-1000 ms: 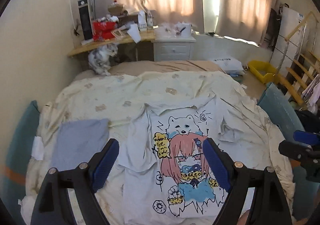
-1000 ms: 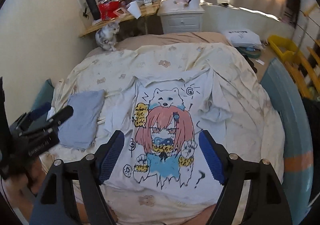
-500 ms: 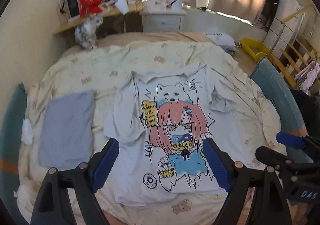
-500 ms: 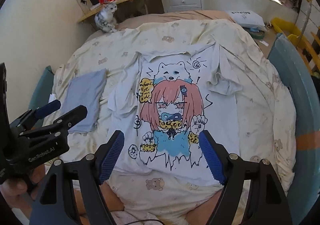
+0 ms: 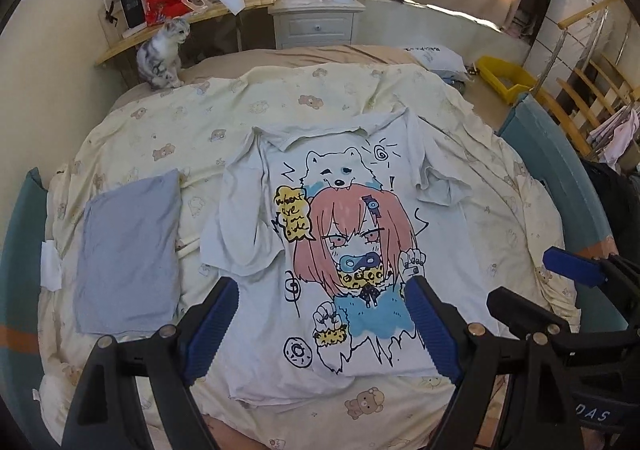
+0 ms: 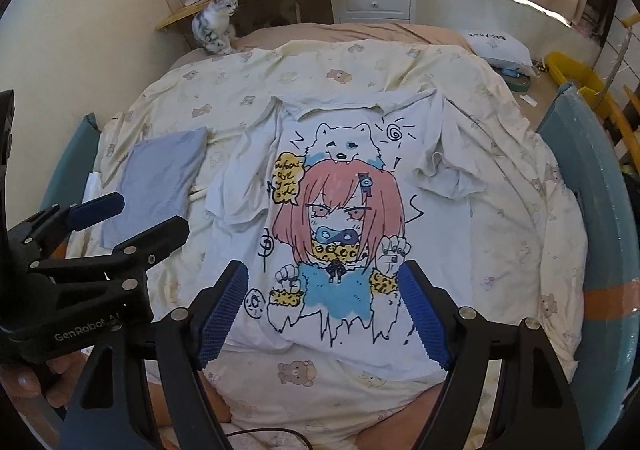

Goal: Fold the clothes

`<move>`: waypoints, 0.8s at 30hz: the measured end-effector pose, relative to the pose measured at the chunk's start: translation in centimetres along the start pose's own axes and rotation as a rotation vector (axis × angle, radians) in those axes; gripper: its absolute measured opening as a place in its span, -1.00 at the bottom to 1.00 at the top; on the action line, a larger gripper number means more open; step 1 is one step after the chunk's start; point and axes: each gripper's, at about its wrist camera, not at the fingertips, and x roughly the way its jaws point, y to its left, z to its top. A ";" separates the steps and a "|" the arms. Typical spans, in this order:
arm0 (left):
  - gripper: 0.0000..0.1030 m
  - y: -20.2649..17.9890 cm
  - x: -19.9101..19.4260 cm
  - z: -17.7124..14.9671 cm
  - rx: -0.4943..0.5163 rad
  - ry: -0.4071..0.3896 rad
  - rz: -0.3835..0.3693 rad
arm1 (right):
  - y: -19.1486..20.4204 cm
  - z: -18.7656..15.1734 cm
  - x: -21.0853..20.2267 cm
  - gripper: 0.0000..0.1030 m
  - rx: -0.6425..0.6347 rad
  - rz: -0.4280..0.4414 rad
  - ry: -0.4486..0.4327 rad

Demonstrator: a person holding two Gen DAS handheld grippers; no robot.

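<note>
Bedroom: bed (image 5: 132, 138) under a cream bear-print duvet, curtained window and cluttered wooden shelf (image 5: 168, 30) behind. White T-shirt (image 5: 256, 322) with a cartoon print lies face-up mid-bed, both sleeves rumpled inward, hem near the foot. Folded grey-blue cloth (image 5: 128, 258) lies beside it to the left, apart. Grey tabby cat (image 5: 160, 54) sits at the head of the bed. Left gripper (image 5: 320, 318) and right gripper (image 6: 326, 304) hover over the hem, jaws wide, holding nothing.
</note>
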 end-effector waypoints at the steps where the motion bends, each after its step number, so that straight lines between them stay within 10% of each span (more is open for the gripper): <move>1: 0.68 0.0 0.1 0.0 -0.002 0.005 -0.003 | 0.0 0.0 0.0 0.58 -0.002 -0.005 0.000; 15: 0.68 -0.1 0.2 0.0 0.011 0.007 0.005 | 0.0 0.2 0.1 0.58 -0.030 0.001 0.006; 20: 0.68 -0.4 2.3 -0.3 0.219 -0.098 0.085 | -0.8 0.1 1.5 0.58 -0.184 0.007 0.039; 24: 0.68 0.4 7.9 -3.2 0.415 0.120 -0.004 | -2.5 -2.4 3.8 0.58 -0.445 0.025 0.138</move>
